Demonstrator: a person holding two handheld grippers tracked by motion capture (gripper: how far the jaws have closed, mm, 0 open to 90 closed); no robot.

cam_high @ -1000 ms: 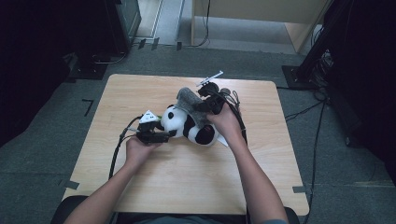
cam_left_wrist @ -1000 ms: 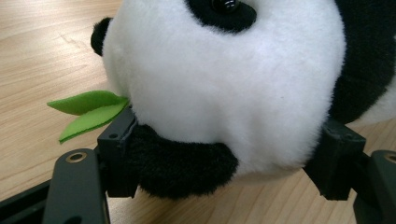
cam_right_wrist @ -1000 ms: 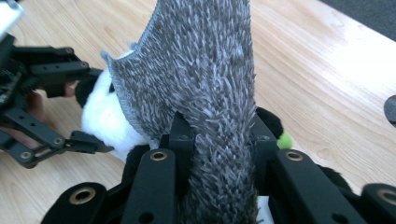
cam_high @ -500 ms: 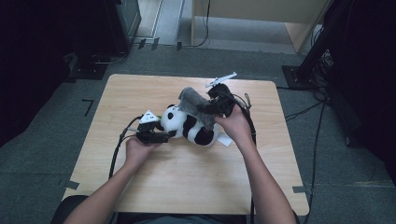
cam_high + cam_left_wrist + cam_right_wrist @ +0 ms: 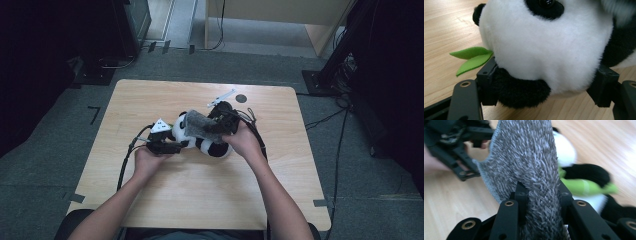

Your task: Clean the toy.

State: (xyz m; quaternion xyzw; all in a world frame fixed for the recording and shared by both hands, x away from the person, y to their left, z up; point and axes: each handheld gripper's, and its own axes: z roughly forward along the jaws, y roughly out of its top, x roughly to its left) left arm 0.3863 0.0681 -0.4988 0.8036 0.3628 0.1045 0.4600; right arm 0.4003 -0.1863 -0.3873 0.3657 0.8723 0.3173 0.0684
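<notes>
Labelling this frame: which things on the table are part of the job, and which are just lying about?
In use:
- panda toy, left gripper shut on its head
- grey cloth, right gripper shut on it

Lying about:
- white strip
- dark round spot on the table

Probably a lab: wooden table (image 5: 150, 210), floor cables (image 5: 325, 120), dark equipment racks (image 5: 132, 25).

right gripper (image 5: 212, 131) carried leftward and lower over the panda (image 5: 210, 142); grey cloth (image 5: 196, 126) drawn with it | cloth now draped across the panda's middle
</notes>
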